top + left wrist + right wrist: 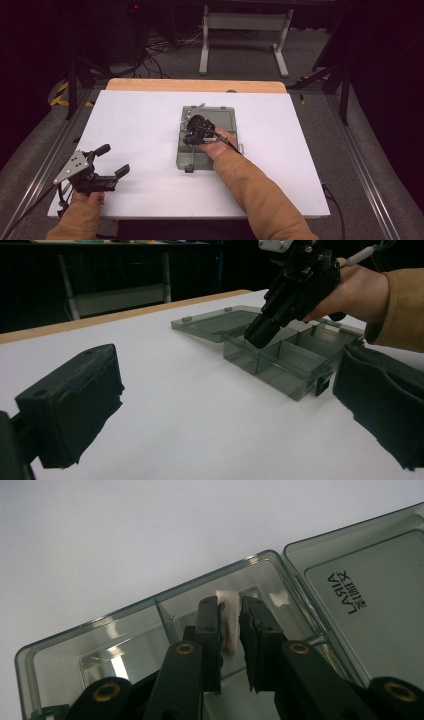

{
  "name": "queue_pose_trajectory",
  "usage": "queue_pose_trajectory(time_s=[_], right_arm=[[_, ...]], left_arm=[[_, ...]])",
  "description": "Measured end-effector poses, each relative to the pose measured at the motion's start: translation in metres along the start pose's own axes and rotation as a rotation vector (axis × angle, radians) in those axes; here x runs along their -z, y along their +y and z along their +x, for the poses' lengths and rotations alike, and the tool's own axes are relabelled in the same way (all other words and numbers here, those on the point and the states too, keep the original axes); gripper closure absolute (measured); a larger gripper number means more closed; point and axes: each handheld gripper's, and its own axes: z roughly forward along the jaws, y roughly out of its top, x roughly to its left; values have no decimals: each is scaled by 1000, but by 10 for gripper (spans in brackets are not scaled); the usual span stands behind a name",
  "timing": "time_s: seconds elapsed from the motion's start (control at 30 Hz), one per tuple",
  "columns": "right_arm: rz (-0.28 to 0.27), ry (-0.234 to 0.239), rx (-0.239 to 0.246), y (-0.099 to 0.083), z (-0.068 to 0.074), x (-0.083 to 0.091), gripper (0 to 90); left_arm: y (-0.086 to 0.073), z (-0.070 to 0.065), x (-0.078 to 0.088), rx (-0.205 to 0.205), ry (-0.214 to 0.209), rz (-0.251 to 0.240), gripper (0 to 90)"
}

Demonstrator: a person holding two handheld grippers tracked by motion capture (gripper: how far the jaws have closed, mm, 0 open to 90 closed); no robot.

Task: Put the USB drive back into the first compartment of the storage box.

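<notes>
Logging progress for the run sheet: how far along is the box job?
Done: the box lies open, lid flat on the table. In hand: the right gripper, jaws down in a compartment next to the lid, is shut on a small white piece. Left: whether it is going in or coming out I can't tell. The left gripper waits open, apart from the box.

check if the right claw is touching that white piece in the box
Touching. In the right gripper view the right claw has both jaws closed against the white piece inside the box.
</notes>
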Motion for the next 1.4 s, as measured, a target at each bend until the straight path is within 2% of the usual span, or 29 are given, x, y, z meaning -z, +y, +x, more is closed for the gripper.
queue_pose_trajectory(time_s=[0.2,0.33,0.6,0.73,0.77,0.87,1.07,1.27,1.4], right_arm=[[-12,-5,5,0,0,3,751],[-41,-8,14,1,1,10,678],[-114,-31,43,1,5,33,480],[-162,-34,41,0,7,48,365],[-162,-34,41,0,7,48,365],[-187,-38,46,-2,10,62,270],[-219,-52,55,-8,17,76,199],[-280,-71,60,-18,26,98,120],[-310,-81,82,-24,34,111,95]], left_arm=[[0,0,0,0,0,0,3],[0,0,0,0,0,-1,4],[0,0,-1,-1,1,4,4],[0,0,-1,-2,1,3,3],[0,0,-1,-2,0,3,3],[0,0,-1,-3,0,3,3],[1,0,-1,-2,-2,3,4],[0,0,-2,0,-1,0,3],[0,0,-2,0,0,1,3]])
